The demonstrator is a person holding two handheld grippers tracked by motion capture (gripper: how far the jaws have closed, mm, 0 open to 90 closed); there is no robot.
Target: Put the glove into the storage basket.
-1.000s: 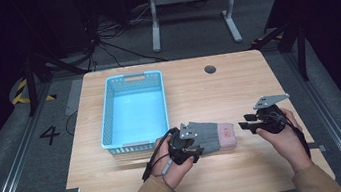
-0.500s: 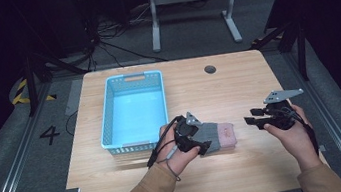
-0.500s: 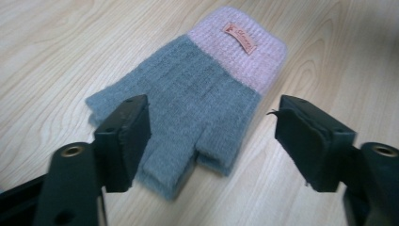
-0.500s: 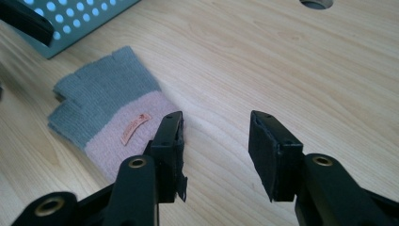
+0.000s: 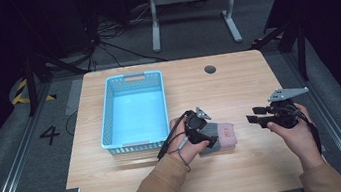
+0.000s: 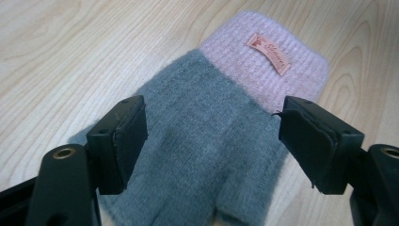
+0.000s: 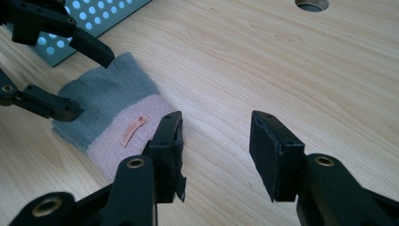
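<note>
At the left, a light blue plastic basket (image 5: 134, 112) with holes in its sides sits on the pale wooden counter (image 5: 237, 81), with bare wood all around it. Just beside its near right corner lies a soft grey and pink knitted glove (image 6: 221, 122), flat on the wood. The left tool (image 5: 203, 133) hangs over the grey end; its jaws have just been opening and now stand wide, holding nothing. The right tool (image 5: 253, 117) is also open and empty, near the pink cuff, with plenty of bare wood beyond it.

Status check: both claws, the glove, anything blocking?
Left claw just opened, jaws astride the glove, pads off it. Right claw open, beside the pink cuff. Glove flat on table, next to blue basket. Nothing in the way.
</note>
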